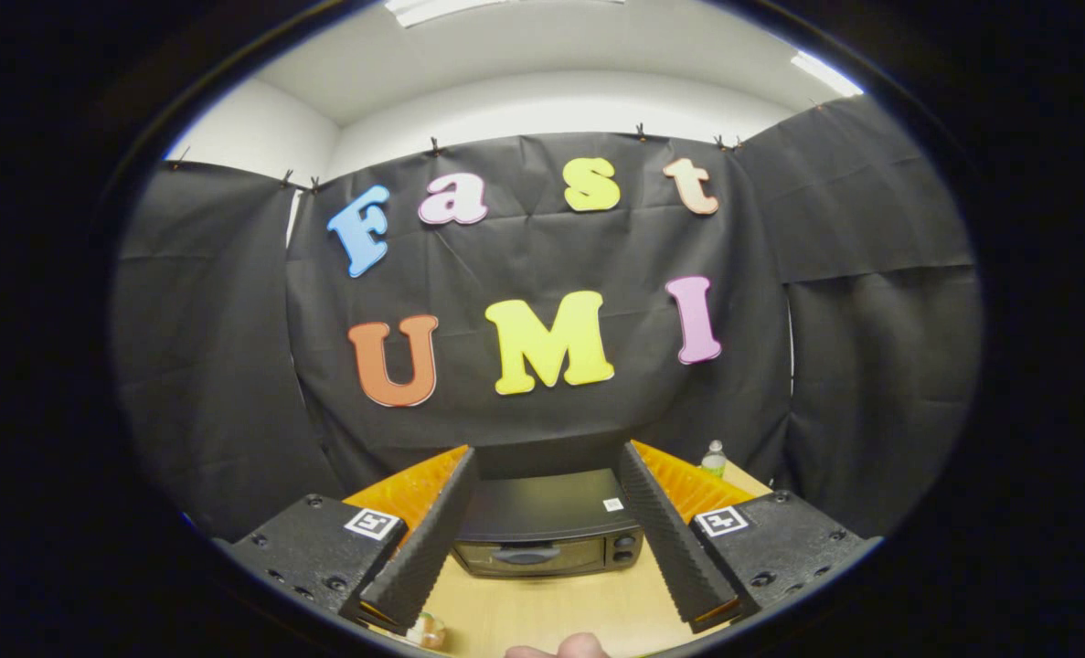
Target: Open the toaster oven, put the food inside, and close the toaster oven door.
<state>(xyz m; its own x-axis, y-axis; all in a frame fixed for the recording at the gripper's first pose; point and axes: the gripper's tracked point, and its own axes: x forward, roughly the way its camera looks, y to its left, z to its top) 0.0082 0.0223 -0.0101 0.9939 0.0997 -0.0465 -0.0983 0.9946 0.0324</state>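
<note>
Approach, door not yet opened — jaws spread wide, holding nothing.

The gripper (547, 535) hangs above the table (551, 608), toaster oven (547, 535) framed between and beyond its jaws, door shut, handle (526, 555) facing them. Food item (428, 631) lies on the table just below the left jaw, a bottle (713, 457) behind the oven. Risk — a high, steep approach could miss the handle or shove the oven back.
</note>
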